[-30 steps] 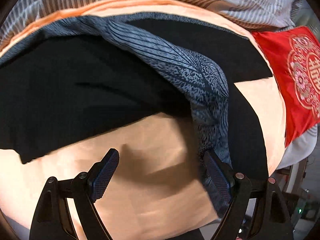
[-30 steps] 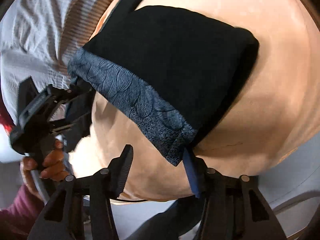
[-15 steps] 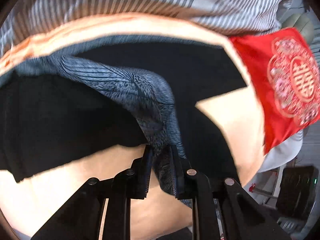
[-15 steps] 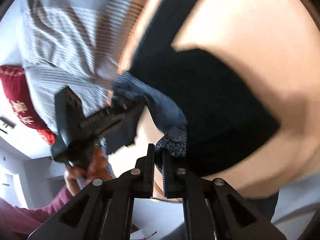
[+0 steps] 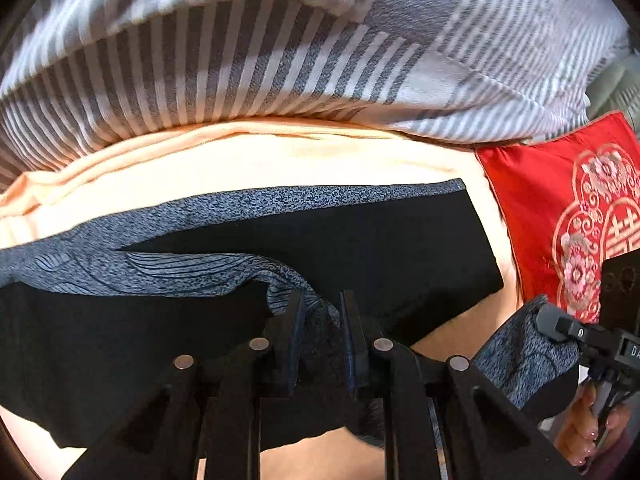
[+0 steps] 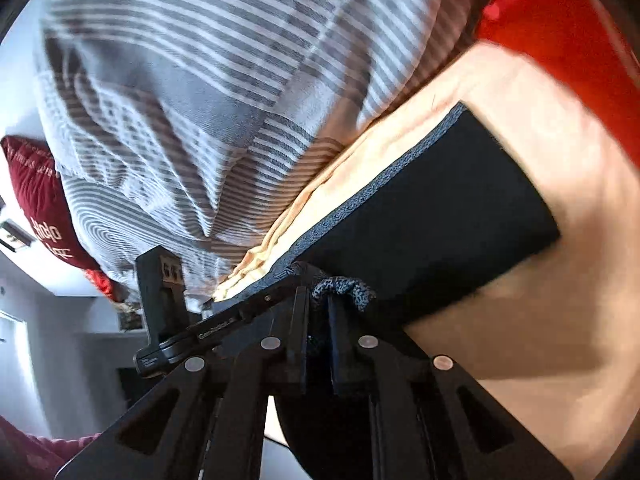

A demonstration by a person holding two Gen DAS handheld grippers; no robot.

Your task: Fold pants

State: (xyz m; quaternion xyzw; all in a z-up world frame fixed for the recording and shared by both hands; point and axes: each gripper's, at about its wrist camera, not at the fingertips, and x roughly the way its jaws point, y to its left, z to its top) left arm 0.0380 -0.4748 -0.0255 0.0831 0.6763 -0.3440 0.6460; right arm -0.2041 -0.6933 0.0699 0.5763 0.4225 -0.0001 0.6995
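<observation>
1. Grey-and-white striped quilt (image 5: 256, 60) bunched along the far side of the bed; fills the top of the left wrist view and the upper left of the right wrist view.
2. Peach-coloured bed sheet (image 5: 248, 164) lies below the quilt edge; the pants lie on it.
3. Black pants with a blue-grey patterned fabric band (image 5: 360, 248) lie flat across the sheet, band edge on the far side toward the quilt. The near portion is lifted and doubled over the flat part.
4. Left gripper (image 5: 322, 316) is clenched on a bunch of the patterned band; fabric is pinched between both pads, black cloth draping off to its left. Jaws have just been closing onto the fabric.
5. Right gripper (image 6: 318, 304) is clamped on a small wad of the patterned fabric; the cloth pokes out above the pads. Jaws have just been closing onto it, with a slight easing after.
6. The two grippers sit near each other; each shows at the edge of the other's view.
7. A hand (image 5: 588, 432) shows at the lower right of the left wrist view, on the right gripper's handle.
8. Red embroidered satin pillow (image 5: 560, 208) lies at the right, beside the pants' end, on the sheet.
9. Dark red lettered cushion (image 6: 44, 200) sits at the far left of the right wrist view.
</observation>
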